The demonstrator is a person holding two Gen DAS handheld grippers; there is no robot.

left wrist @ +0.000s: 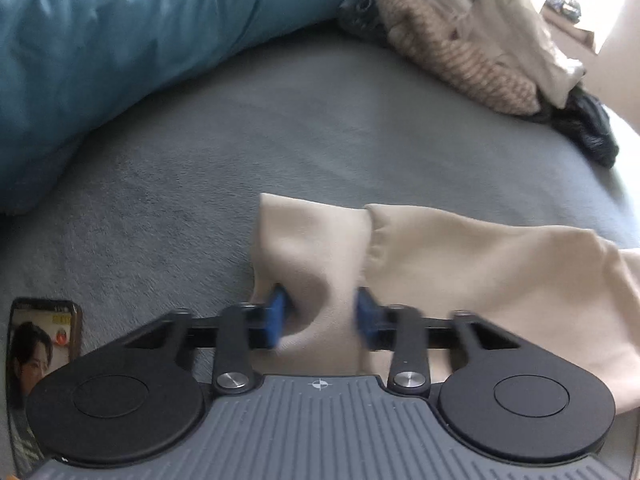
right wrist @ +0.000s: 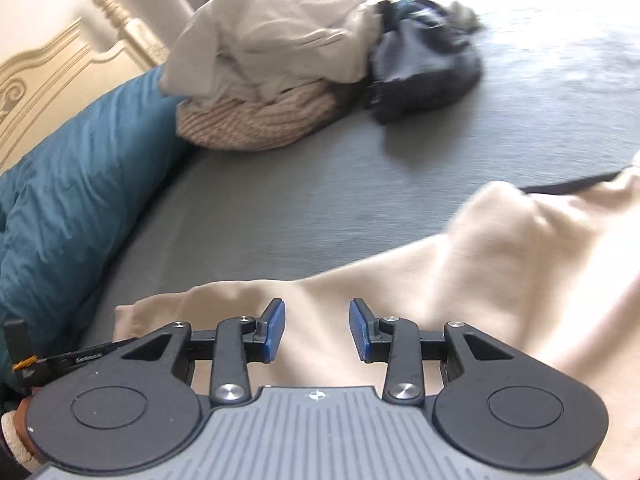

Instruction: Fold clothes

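A cream garment lies on the grey bed. My left gripper has its blue pads on either side of a raised fold of the cream cloth; the pads stand apart with the cloth bunched between them. In the right wrist view the same cream garment spreads across the lower right. My right gripper is open just above it, with nothing between its blue pads.
A pile of clothes, cream, knitted beige and dark, lies at the far side of the bed. A teal duvet runs along the left. A phone lies at the left gripper's side. A cream headboard stands behind.
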